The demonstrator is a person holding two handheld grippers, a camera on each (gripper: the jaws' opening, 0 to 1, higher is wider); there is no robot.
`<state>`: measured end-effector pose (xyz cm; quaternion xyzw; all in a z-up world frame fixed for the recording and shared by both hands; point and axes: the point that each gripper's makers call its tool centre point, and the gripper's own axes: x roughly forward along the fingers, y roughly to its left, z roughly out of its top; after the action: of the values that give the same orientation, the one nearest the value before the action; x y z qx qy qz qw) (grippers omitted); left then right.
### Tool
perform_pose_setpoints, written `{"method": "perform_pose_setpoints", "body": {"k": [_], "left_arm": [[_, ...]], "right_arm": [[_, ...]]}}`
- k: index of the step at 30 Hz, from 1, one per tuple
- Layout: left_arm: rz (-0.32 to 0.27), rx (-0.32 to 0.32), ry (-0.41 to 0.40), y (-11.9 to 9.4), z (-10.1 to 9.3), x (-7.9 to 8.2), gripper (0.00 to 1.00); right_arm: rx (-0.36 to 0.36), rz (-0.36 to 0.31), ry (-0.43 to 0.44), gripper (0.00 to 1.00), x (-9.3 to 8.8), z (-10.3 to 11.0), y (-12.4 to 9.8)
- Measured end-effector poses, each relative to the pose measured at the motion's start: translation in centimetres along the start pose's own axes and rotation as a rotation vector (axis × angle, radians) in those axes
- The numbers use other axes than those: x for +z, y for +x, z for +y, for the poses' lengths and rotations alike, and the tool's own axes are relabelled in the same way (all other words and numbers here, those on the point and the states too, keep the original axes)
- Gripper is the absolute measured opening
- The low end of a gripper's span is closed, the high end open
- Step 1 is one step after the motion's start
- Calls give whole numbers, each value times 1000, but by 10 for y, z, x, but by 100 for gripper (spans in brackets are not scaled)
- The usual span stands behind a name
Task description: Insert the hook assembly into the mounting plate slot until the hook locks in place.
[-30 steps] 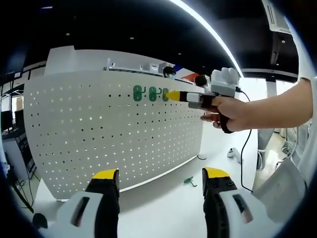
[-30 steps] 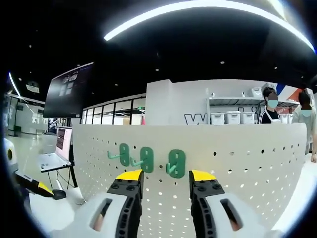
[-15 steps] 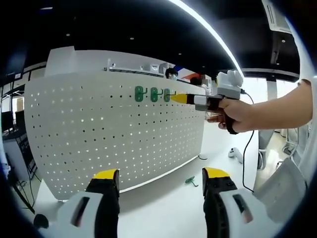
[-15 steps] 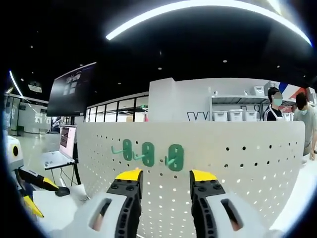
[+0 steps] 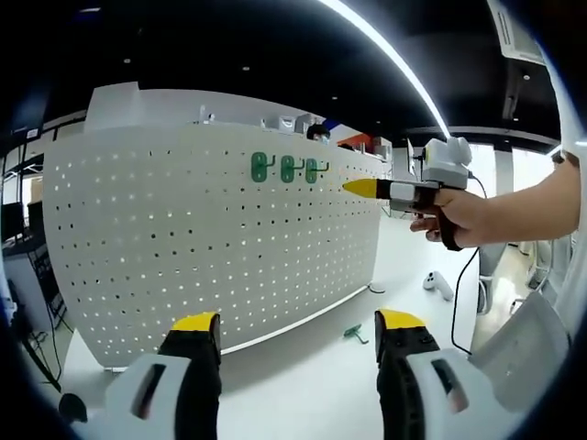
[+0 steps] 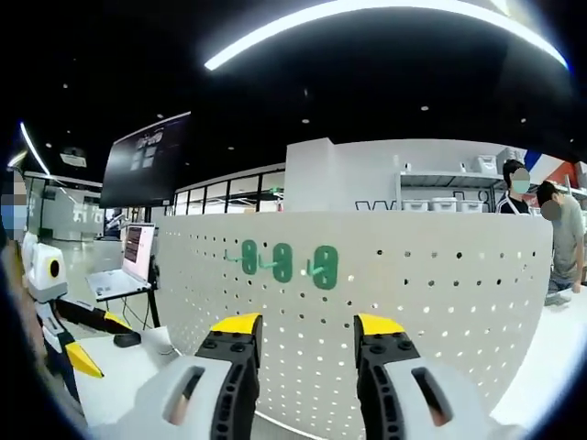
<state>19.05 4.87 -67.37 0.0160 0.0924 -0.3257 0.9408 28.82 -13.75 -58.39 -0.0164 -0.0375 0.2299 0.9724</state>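
Observation:
The white pegboard mounting plate point(image 5: 183, 238) stands upright on the table. Three green hooks point(image 5: 288, 170) hang in a row near its top edge. In the right gripper view the same hooks point(image 6: 282, 262) sit on the pegboard point(image 6: 440, 302), just above my right gripper point(image 6: 307, 328), which is open and empty. A hand holds that right gripper point(image 5: 362, 189) a short way off the board, to the right of the hooks. My left gripper point(image 5: 298, 330) is open and empty, low over the table. One more green hook point(image 5: 349, 334) lies on the table by the board's base.
The white table point(image 5: 303, 385) runs along the front of the board. A laptop point(image 6: 138, 266) sits left of the board, with the left gripper point(image 6: 99, 341) below it. A white device with a cable point(image 5: 436, 282) lies beyond the table. Two people stand at the far right point(image 6: 564, 243).
The right gripper has drawn back from the pegboard, away from the rightmost hook, which stays on the board. The left gripper has held still.

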Motion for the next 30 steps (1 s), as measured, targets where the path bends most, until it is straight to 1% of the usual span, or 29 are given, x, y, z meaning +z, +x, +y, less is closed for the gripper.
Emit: {"method": "perform_pose_setpoints", "body": {"k": [9, 16, 25, 30], "left_arm": [[4, -5, 5, -1, -2, 0, 71], [10, -6, 3, 0, -2, -2, 71], [14, -13, 12, 2, -5, -3, 71], [13, -12, 1, 1, -5, -6, 71]], "right_arm": [[15, 26, 5, 39, -15, 3, -15], [21, 32, 11, 41, -21, 3, -24], [37, 40, 19, 43, -31, 10, -38], [43, 50, 32, 44, -39, 15, -46]]}}
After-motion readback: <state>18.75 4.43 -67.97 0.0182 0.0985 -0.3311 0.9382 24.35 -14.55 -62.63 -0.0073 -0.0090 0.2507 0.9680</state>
